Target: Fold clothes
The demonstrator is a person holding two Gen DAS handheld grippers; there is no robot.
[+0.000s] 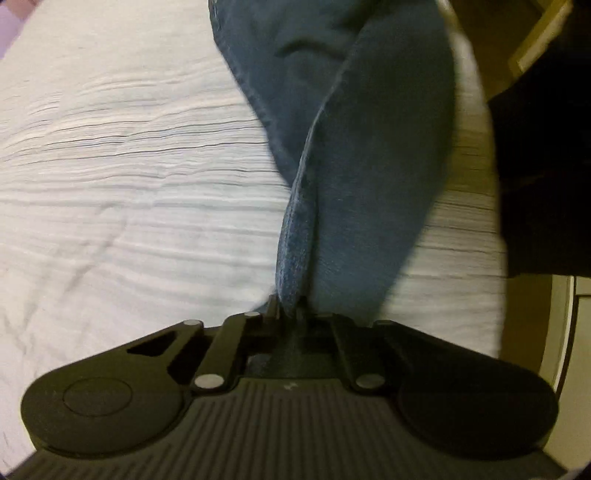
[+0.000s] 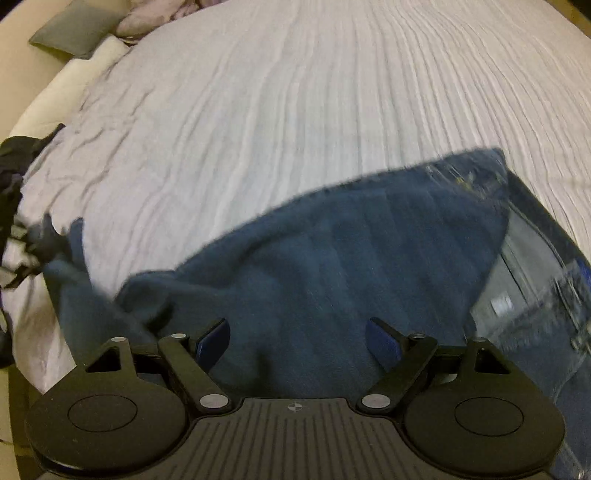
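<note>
Right wrist: dark clothes (image 2: 14,177) beside jeans (image 2: 332,258).

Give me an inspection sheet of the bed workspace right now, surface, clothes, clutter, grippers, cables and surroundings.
Surface: white ribbed bedspread, wrinkled, covering the bed.
Job's things: blue jeans, spread on the bedspread, one end lifted and twisted.
Clutter: dark clothes heaped at the bed's edge; grey pillow and lilac fabric at the far end.
Grippers: left gripper shut on the jeans' bunched edge; right gripper open over the jeans, gripping nothing.
Cables: nothing seen.
Surroundings: yellowish floor beside the bed; the rest too blurred to tell.
</note>
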